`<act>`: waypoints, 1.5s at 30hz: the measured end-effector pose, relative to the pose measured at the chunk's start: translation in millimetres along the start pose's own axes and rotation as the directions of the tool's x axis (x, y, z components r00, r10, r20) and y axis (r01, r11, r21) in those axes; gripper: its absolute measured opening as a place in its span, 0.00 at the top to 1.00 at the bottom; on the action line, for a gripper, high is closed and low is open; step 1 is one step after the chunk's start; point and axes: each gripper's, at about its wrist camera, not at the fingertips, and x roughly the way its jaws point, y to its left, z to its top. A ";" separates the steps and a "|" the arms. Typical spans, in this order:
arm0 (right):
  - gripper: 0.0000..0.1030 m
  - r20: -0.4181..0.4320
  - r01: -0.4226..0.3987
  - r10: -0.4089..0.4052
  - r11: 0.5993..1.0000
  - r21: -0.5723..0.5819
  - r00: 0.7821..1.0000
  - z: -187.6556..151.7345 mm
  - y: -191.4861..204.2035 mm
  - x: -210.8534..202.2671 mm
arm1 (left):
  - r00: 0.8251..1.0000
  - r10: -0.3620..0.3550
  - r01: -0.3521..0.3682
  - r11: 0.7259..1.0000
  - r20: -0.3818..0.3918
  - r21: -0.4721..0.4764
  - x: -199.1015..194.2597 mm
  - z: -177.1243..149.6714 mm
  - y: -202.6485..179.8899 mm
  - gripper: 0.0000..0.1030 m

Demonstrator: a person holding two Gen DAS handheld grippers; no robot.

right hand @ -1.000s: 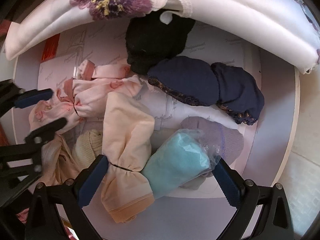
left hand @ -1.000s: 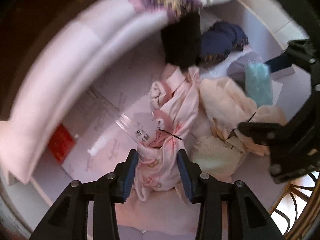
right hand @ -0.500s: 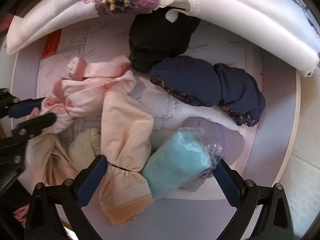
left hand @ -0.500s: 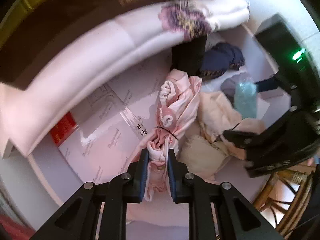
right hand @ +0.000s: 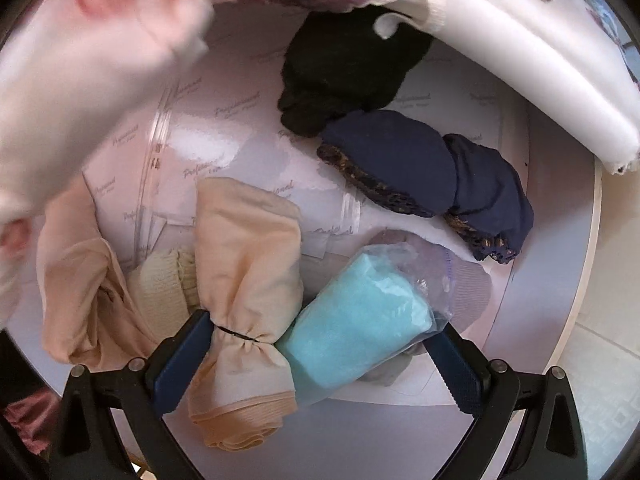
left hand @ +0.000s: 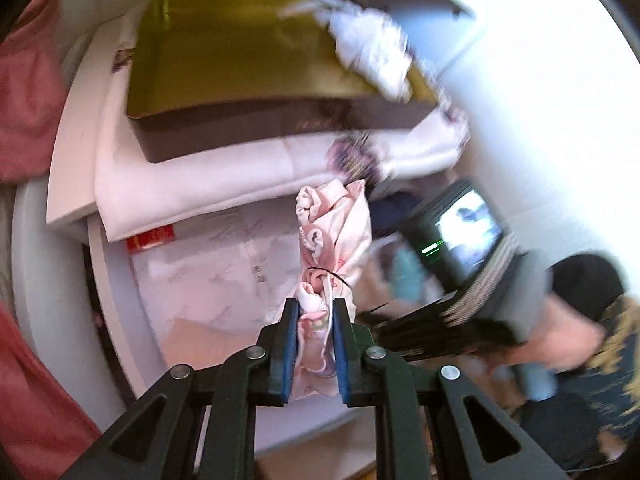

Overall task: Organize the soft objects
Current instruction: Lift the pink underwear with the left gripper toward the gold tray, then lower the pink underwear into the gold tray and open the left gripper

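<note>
Gold-lined brown box atop white floral cloth; red card beneath cloth's edge.

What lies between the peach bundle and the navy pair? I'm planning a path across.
Bare printed paper, in the right wrist view, separates the peach bundle from the navy pair.

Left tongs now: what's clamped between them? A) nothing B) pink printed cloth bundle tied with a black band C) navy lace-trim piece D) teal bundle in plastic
B: the left tongs are shut on the lower end of the pink printed bundle, lifted clear of the surface.
</note>
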 end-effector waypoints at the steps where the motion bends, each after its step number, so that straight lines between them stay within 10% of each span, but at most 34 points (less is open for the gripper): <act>1: 0.00 -0.001 0.005 -0.005 1.000 -0.007 1.000 -1.1 2.0 1.3 | 0.999 -0.024 0.024 0.999 0.025 -0.023 -9.2 -1.1 0.0 0.86; 11: 0.00 -0.011 0.053 -0.053 0.997 -0.061 0.999 -9.7 21.6 13.9 | 0.953 -0.126 0.192 0.955 0.277 -0.227 -71.7 17.4 13.4 0.86; 19: 0.00 -0.015 0.075 -0.076 0.993 -0.086 0.997 -16.1 23.8 26.5 | 0.925 -0.037 0.203 0.890 0.378 -0.409 -80.8 73.4 45.6 0.86; 23: 0.00 -0.018 0.080 -0.082 0.993 -0.092 0.996 -18.9 29.0 31.6 | 0.930 0.029 0.170 0.850 0.367 -0.498 -68.0 101.1 65.5 0.86; 45: 0.00 -0.040 0.086 -0.090 0.991 -0.098 0.995 -3.0 31.8 36.1 | 0.946 0.223 -0.071 0.851 0.235 -0.520 17.1 135.1 111.7 0.85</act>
